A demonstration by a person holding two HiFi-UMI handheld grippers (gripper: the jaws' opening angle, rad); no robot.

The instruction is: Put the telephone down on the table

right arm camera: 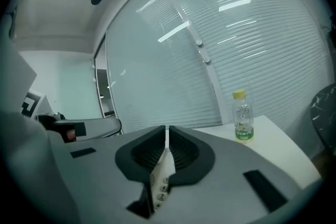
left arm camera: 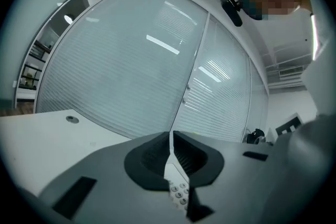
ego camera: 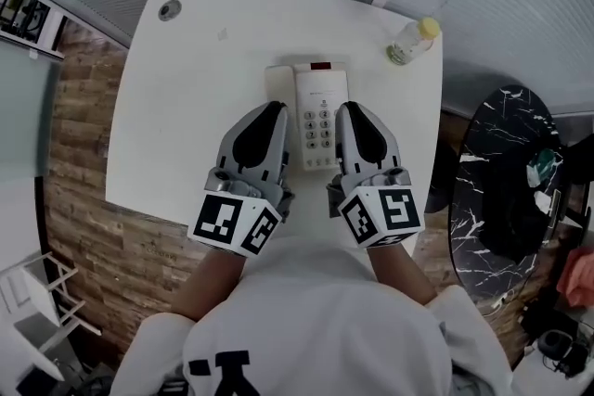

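A white desk telephone (ego camera: 320, 116) with a keypad lies flat on the white table (ego camera: 186, 125), its handset along its left side. My left gripper (ego camera: 274, 112) hovers just left of the phone and my right gripper (ego camera: 352, 112) just right of it, both pointing away from me. In the left gripper view the dark jaws (left arm camera: 172, 136) meet at their tips with nothing between them, and the telephone's keys (left arm camera: 178, 189) show below through the slit. The right gripper (right arm camera: 167, 131) looks the same, jaws together and empty, with the telephone (right arm camera: 161, 178) beneath.
A clear bottle with a yellow cap (ego camera: 411, 40) stands at the table's far right corner (right arm camera: 243, 115). A cable grommet (ego camera: 168, 10) sits at the far left corner. A black marble round table (ego camera: 506, 190) stands to the right. Glass walls with blinds lie beyond.
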